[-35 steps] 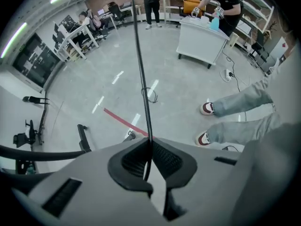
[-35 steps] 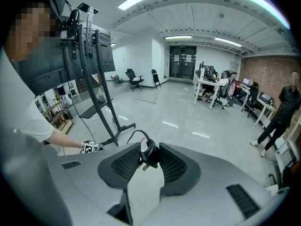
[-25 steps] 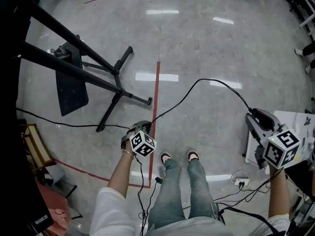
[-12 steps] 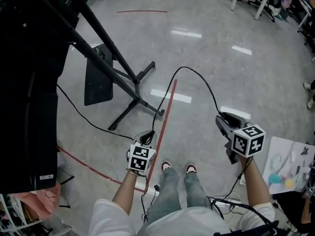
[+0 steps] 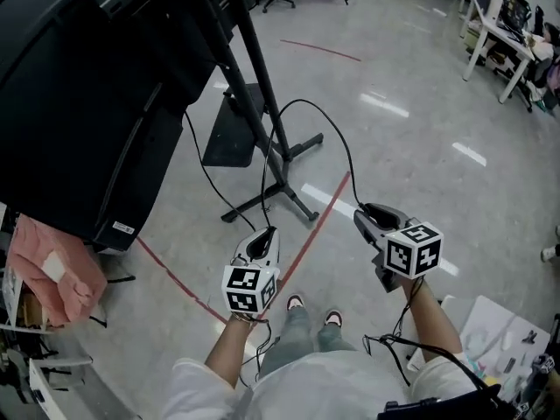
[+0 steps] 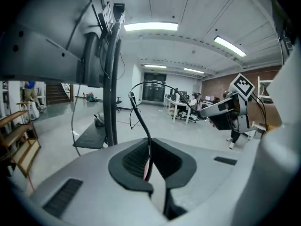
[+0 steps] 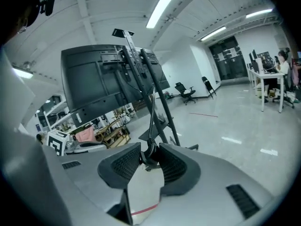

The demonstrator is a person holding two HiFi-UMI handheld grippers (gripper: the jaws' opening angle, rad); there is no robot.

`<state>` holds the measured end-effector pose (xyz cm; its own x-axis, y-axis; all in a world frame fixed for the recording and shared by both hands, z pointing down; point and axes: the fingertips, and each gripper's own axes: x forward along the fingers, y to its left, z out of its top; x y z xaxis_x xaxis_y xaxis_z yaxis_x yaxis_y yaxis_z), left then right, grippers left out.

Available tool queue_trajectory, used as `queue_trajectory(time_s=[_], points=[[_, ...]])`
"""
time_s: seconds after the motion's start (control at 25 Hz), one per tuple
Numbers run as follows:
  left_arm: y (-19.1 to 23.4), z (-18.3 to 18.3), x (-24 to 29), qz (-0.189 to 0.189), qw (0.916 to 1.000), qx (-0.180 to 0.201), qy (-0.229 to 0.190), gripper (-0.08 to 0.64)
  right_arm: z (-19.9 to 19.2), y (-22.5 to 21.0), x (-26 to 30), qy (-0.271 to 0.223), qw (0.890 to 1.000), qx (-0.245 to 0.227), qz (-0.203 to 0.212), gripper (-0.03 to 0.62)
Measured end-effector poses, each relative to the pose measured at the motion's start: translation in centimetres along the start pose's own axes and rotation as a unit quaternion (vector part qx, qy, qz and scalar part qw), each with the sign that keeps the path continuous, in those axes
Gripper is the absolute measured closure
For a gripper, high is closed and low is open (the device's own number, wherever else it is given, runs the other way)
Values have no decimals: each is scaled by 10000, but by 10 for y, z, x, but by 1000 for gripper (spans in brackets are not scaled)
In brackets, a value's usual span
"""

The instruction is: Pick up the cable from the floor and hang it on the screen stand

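Observation:
A thin black cable (image 5: pixel 302 105) hangs in an arc between my two grippers, off the floor. My left gripper (image 5: pixel 263 238) is shut on one part of it; in the left gripper view the cable (image 6: pixel 141 121) rises out of the closed jaws of the gripper (image 6: pixel 149 149). My right gripper (image 5: pixel 371 213) is shut on the cable's thicker ribbed end (image 7: pixel 148 155). The black screen (image 5: pixel 87 86) on its slanted stand (image 5: pixel 259 77) stands just ahead and to the left, with the stand's foot (image 5: pixel 293 201) on the floor in front of both grippers.
A red tape line (image 5: pixel 325 219) crosses the floor between the grippers. A black plate (image 5: pixel 231 136) sits low behind the stand, and another cable (image 5: pixel 203 173) drops from the screen. Pink cloth (image 5: pixel 48 269) lies at left. Desks and chairs (image 5: pixel 499 33) stand far right.
Both grippers have come forward toward the stand, still holding the cable. The screen and stand are now much closer and fill the upper left of the head view.

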<state>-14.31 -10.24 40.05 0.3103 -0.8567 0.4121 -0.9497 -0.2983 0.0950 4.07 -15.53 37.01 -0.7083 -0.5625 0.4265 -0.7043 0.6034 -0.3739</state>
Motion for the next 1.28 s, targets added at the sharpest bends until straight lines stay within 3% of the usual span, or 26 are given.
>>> queue_trajectory(time_s=[0.24, 0.52, 0.84, 1.08, 1.28], points=[[21, 51, -59, 817, 9945, -112, -652, 543, 52, 73, 18, -219, 9943, -557, 887, 457], [33, 101, -140, 1586, 9760, -29, -1489, 543, 87, 157, 24, -465, 9771, -1040, 1795, 457], [41, 144, -231, 2424, 9436, 363, -2228, 543, 120, 256, 14, -895, 9422, -1612, 2797, 457], [60, 172, -279, 2868, 9258, 438, -2425, 543, 150, 324, 11, -1128, 9167, -1861, 3351, 457], [72, 197, -320, 3298, 9035, 532, -2685, 543, 172, 375, 3, -1328, 8931, -2114, 3742, 457]])
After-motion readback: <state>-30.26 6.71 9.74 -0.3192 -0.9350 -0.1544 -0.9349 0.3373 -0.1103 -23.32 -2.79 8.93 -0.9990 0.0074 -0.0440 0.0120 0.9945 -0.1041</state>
